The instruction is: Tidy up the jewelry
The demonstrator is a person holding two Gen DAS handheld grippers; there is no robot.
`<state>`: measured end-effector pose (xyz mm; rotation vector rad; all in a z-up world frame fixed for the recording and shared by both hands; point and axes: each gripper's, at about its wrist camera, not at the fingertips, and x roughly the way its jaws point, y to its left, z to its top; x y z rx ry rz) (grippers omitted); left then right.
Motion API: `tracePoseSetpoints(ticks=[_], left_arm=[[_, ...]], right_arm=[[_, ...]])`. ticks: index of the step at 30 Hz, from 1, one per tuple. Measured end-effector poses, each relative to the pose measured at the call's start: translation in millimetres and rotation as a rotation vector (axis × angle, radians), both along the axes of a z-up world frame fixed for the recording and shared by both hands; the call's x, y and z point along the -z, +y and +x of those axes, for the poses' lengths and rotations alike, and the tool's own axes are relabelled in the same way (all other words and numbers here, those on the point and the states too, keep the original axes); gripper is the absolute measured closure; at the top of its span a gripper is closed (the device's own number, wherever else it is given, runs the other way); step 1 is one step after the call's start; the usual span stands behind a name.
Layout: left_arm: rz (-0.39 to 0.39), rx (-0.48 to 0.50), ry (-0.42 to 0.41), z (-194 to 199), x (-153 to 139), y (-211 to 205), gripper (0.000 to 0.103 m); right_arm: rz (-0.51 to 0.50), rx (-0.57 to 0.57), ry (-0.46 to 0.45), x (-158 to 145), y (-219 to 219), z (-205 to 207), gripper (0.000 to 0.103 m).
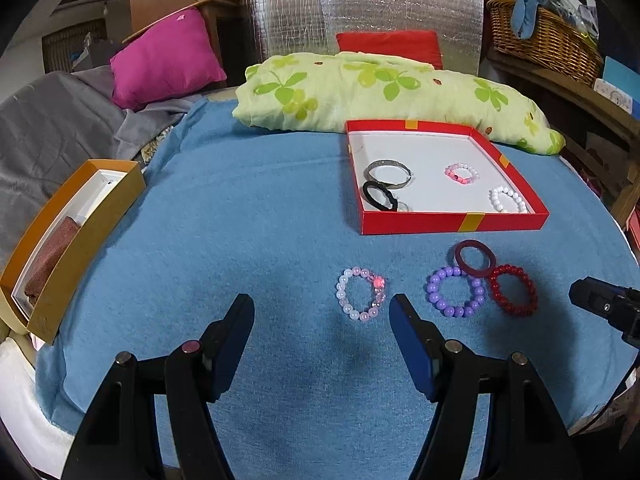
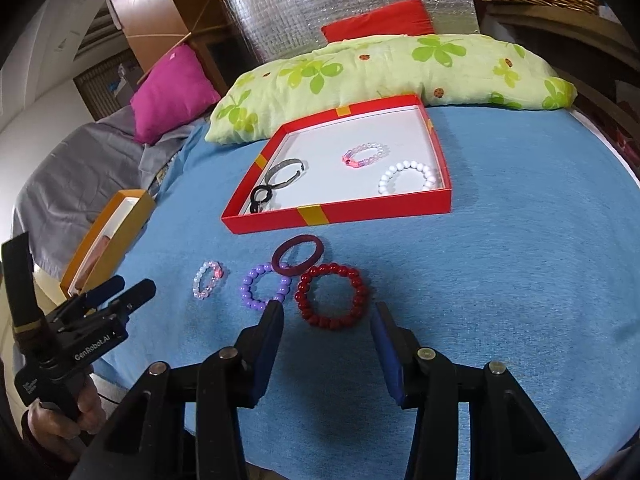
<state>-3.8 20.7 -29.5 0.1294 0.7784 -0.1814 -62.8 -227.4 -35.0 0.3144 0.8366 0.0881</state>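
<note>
A red tray (image 1: pixel 452 224) (image 2: pixel 360 210) on the blue blanket holds a silver bangle (image 1: pixel 390 168), a black hair tie (image 1: pixel 378 196), a pink bead bracelet (image 1: pixel 462 173) and a white bead bracelet (image 1: pixel 507 199). In front of it lie a pale pink bracelet (image 1: pixel 362 294) (image 2: pixel 208 280), a purple bead bracelet (image 1: pixel 456 296) (image 2: pixel 265 287), a maroon ring (image 1: pixel 476 258) (image 2: pixel 297 257) and a dark red bead bracelet (image 1: pixel 513 289) (image 2: pixel 332 295). My left gripper (image 1: pixel 322 304) (image 2: pixel 120 288) hovers open just short of the pale pink bracelet. My right gripper (image 2: pixel 328 310) stands open, its tips flanking the near edge of the dark red bracelet without touching it.
An orange box (image 1: pixel 80 236) (image 2: pixel 108 236) with folded cloth sits at the blanket's left edge. A green leaf-print pillow (image 1: pixel 380 92) lies right behind the tray, with a magenta cushion (image 1: pixel 168 56) farther left. A wicker basket (image 1: pixel 544 40) stands on a shelf at the right.
</note>
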Motion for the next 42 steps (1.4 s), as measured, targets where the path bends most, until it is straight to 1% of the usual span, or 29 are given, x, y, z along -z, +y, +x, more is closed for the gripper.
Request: tracePoseSetpoints(ticks=[4,7,17,21,23,26,29,31,35,37,39,42], left_arm=[[-0.001,-0.006,-0.008,-1,-2,2,0.032],[0.000,-0.007,-0.011,-2,-3,3,0.032],[0.004,-0.018,-0.027,-4,-6,11,0.032],[0.004,-0.047,-0.036,-11,-14,22,0.032],[0.009,-0.068,-0.043,-24,-22,29,0.032],[0.004,-0.079,-0.037,-59,-37,45,0.032],[0.041,-0.085,-0.047,-103,-53,59,0.032],[0.078,-0.096,-0.061,-131,-60,70,0.032],[0.120,-0.116,-0.058,-183,-69,94,0.032],[0.149,-0.109,-0.062,-199,-75,100,0.032],[0.173,-0.102,-0.091,-210,-84,102,0.032],[0.174,-0.089,-0.141,-221,-101,105,0.032]], right_arm=[[-0.011,-0.004,-0.007,0,2,0,0.055],[-0.007,-0.001,-0.006,0,2,0,0.057],[-0.010,0.008,-0.009,0,3,2,0.058],[-0.017,0.004,-0.015,0,5,3,0.058],[-0.014,0.000,-0.026,-1,5,2,0.058],[0.002,0.002,-0.048,-1,3,2,0.058],[-0.029,0.016,-0.081,3,3,1,0.058],[-0.057,0.033,-0.082,8,1,0,0.058],[-0.042,0.096,-0.090,10,-5,-8,0.058],[-0.045,0.128,-0.106,6,-4,-15,0.058],[-0.039,0.143,-0.120,2,-2,-21,0.058],[-0.067,0.148,-0.123,0,4,-27,0.058]])
